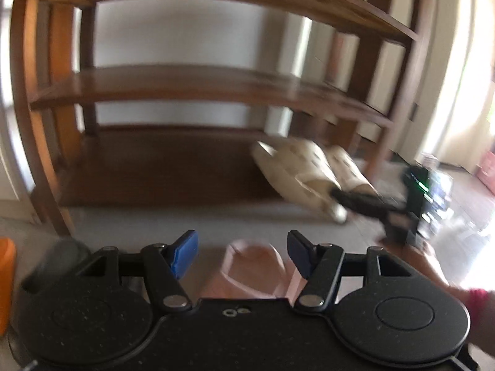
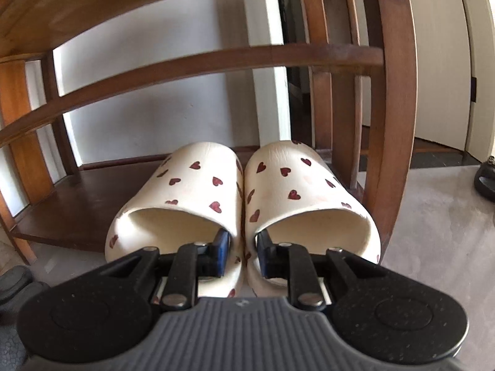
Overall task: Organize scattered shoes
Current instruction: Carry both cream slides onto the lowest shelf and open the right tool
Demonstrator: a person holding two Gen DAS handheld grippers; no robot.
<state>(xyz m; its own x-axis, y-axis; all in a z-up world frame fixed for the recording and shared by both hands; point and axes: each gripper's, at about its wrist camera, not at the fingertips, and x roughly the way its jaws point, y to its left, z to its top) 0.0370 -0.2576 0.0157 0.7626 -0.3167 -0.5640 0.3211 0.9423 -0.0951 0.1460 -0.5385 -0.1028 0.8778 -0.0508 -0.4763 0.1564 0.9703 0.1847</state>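
A pair of cream slippers with red hearts (image 2: 185,185) rests side by side at the right end of the wooden rack's bottom shelf (image 2: 77,204), heels overhanging its front edge. My right gripper (image 2: 243,241) is shut on their two inner walls, one finger inside each slipper. The blurred left wrist view shows the same pair (image 1: 297,167) with the right gripper (image 1: 335,193) reaching in from the right. My left gripper (image 1: 243,247) is open over the floor in front of the rack. A pink slipper (image 1: 253,266) lies below and between its fingers, and neither blue pad presses on it.
The rack's right post (image 2: 393,123) stands close beside the right slipper. The bottom shelf left of the pair (image 1: 154,167) is bare. An orange object (image 1: 6,278) and a dark grey shape (image 1: 62,253) sit at the left. A dark object (image 2: 485,182) lies on the floor right.
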